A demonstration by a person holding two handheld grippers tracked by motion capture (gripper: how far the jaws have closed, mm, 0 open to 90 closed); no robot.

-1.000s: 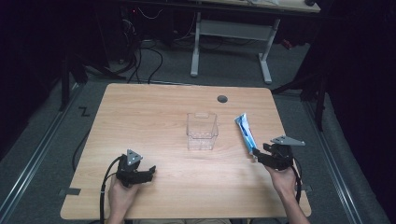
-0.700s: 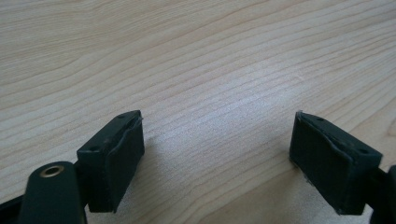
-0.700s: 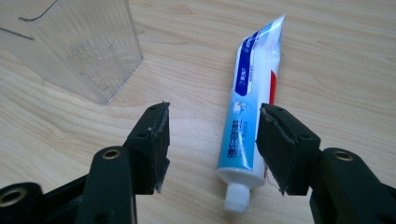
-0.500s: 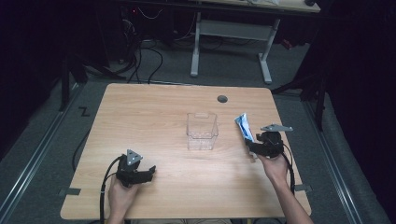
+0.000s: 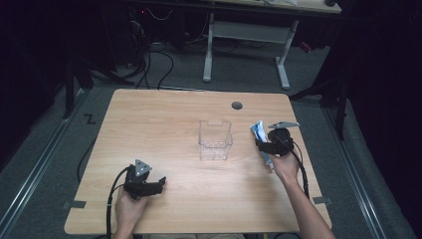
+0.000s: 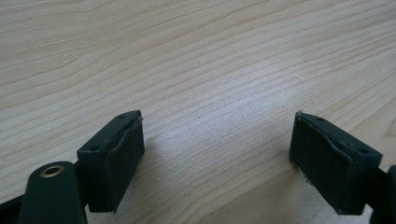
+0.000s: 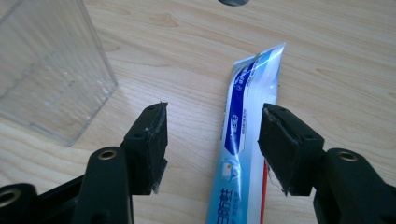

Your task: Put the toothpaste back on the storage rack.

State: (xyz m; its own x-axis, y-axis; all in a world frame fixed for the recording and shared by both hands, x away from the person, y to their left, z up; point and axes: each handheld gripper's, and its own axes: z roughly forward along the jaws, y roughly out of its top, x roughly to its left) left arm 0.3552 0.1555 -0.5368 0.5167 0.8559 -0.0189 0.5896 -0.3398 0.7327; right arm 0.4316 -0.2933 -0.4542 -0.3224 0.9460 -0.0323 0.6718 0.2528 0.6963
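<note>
step in hand: approach to the toothpaste tube (image 7: 243, 140). in the right gripper view the tube lies flat on the table (image 5: 164, 124), running from the bottom centre of the frame up toward the upper right, crimped end farthest from the camera. the right gripper (image 7: 212, 140) is positioned over it with the jaws open; they have just been opening. the tube sits between them, closer to the right-hand jaw, and neither pad presses on it. in the high view the tube (image 5: 259, 133) is at centre right, just right of the clear plastic container (image 5: 215, 139), which stands upright at the middle of the table.

the left gripper (image 5: 144, 183) rests at the lower left of the high view, jaws open on bare wood, nothing between them.

next move, as judged: centre the tube between the pads, lower until they flank its body, then close. the tube is soft, so a grip on the flat mid-section should hold better than one near the crimp. the container is the probable destination.
</note>
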